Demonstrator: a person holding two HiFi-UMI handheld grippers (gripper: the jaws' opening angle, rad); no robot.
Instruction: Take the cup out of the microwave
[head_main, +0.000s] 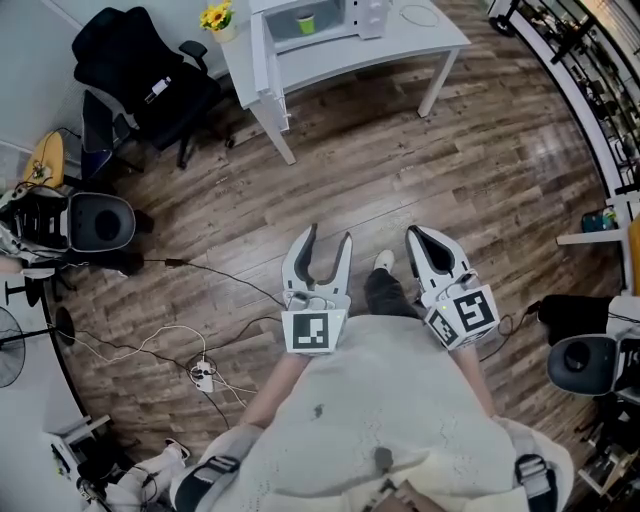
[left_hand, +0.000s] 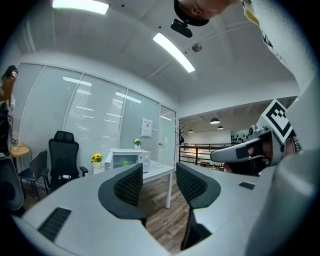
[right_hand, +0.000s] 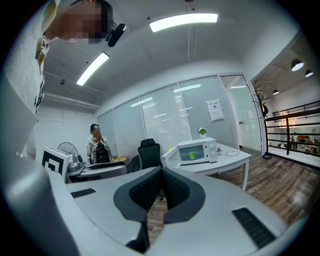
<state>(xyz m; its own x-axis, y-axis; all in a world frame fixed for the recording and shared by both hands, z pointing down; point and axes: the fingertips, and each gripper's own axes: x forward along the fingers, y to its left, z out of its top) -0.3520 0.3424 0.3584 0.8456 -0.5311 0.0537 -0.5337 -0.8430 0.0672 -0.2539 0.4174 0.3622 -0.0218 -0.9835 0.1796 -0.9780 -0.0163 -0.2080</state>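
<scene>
Head view: left gripper (head_main: 328, 238) stands parted and empty, right gripper (head_main: 418, 236) is clenched on nothing; cup (head_main: 305, 22) sits inside microwave (head_main: 372, 14) at top centre.

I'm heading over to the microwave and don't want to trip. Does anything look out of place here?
Loose cables and a power strip sprawl over the wood floor, off to the left of the straight path. The microwave door stands open, with the green cup upright inside. Nothing looks spilled or broken.

White table (head_main: 400, 45) on the wood floor (head_main: 400, 170), white microwave (head_main: 330, 20) on top, door open, thin cable loop (head_main: 420, 14) beside it
</scene>
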